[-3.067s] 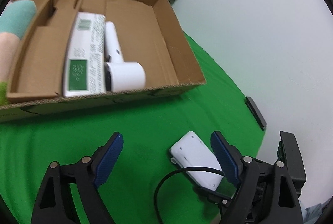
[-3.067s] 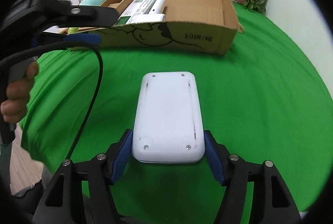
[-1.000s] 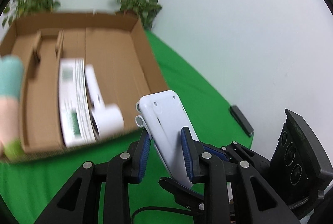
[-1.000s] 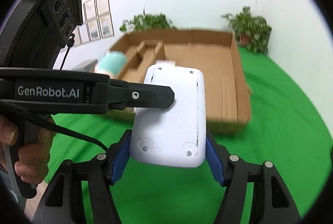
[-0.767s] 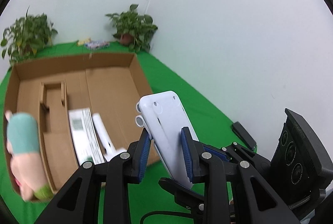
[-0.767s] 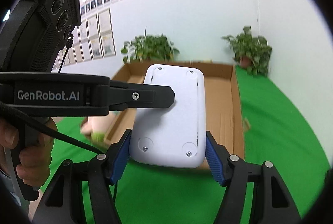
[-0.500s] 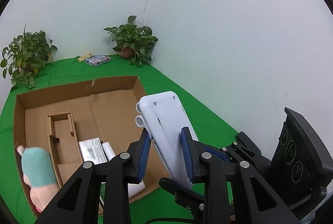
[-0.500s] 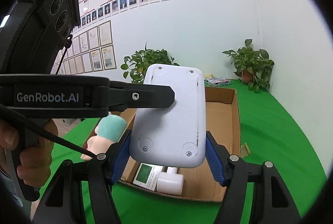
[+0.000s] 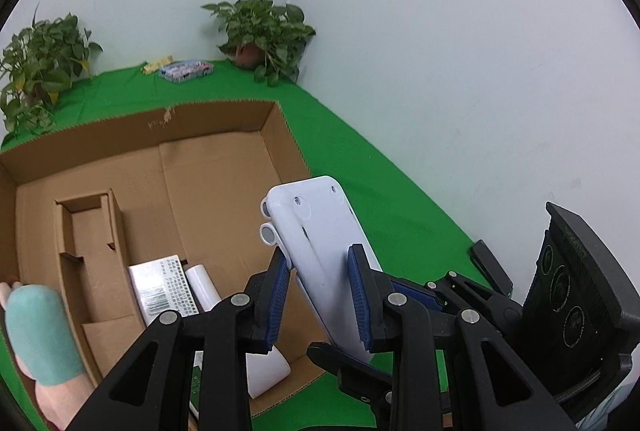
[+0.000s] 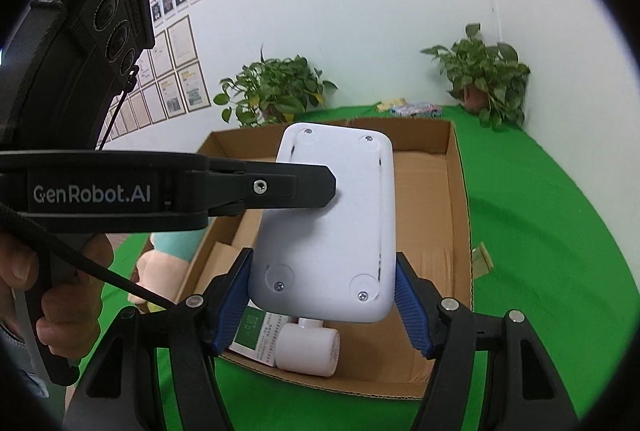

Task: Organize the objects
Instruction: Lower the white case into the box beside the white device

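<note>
Two grippers share one load here: a white plastic device (image 10: 328,227), a flat rounded slab with screw heads at its corners, held in the air above the open cardboard box (image 10: 460,191). Going left to right in the right wrist view, the left gripper (image 9: 318,295) reaches in from nine o'clock and pinches the slab across its thin dimension, one finger lying on the broad screwed face; then the right gripper (image 10: 322,297) clamps the near end across its width, a blue pad on each long edge at about seven and five o'clock. The shell looks rigid and smooth, so I judge it stiff, fairly light and a little slippery; the ribbed pads suit its flat edges better than its rounded corners. Gripping near the middle of the long sides should keep it from tipping. Below it in the box lie a green-and-white carton (image 10: 256,335) and a white bottle (image 10: 308,345) at six o'clock, with bare cardboard floor toward three o'clock. A pastel plush toy (image 10: 168,255) sits just outside the box's left wall.
</note>
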Demonstrator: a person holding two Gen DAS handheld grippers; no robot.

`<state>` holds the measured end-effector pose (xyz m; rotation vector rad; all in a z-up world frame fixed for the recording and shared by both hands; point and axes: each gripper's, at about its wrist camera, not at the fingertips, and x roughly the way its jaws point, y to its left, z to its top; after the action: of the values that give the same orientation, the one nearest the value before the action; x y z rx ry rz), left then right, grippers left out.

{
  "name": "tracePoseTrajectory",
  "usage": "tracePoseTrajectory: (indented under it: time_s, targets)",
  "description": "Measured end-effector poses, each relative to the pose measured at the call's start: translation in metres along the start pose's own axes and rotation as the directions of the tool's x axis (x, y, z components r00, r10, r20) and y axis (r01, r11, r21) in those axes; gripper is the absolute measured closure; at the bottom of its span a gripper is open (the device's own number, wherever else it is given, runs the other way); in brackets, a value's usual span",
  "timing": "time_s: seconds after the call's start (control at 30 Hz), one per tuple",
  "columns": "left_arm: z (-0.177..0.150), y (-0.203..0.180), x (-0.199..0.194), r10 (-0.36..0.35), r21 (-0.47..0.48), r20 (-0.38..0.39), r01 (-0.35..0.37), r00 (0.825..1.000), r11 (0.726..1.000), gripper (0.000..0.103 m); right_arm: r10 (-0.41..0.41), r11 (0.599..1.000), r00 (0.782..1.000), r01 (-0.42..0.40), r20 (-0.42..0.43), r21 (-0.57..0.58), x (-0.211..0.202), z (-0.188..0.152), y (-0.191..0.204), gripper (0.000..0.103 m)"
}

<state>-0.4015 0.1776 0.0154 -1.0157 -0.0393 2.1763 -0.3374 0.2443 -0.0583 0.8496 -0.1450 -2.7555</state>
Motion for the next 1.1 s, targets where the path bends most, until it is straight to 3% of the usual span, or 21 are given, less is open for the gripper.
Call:
tracePoseTrajectory:
  time_s: [0.23,0.53,0.7,0.93,1.1]
  targets:
    - [-0.019,0.024,0.063,-0.007,-0.051,-0.104,0.002,0.995,0.999,0.076,0.023,0.998,0.992,-0.016,-0.120,0.061,0.037,-0.021,-0.026,0.037]
    - [-0.049,0.056,0.130,-0.044,-0.154,-0.241,0.007,0.970,0.988,0.076,0.038,0.994,0.962,-0.009,-0.271,0.108,0.073,-0.047,-0.046,0.037]
    - [-0.057,0.064,0.145,-0.058,-0.186,-0.269,0.008,0.961,0.983,0.076,0.011,0.997,0.951,0.013,-0.308,0.076,0.080,-0.053,-0.045,0.037]
    - [-0.073,0.076,0.156,-0.051,-0.221,-0.320,-0.022,0.946,0.975,0.076,0.042,0.994,0.929,-0.003,-0.368,0.107,0.094,-0.066,-0.047,0.037]
    - [-0.077,0.075,0.154,-0.042,-0.219,-0.312,-0.029,0.949,0.975,0.076,0.035,0.995,0.927,0.001,-0.373,0.097,0.094,-0.069,-0.046,0.037]
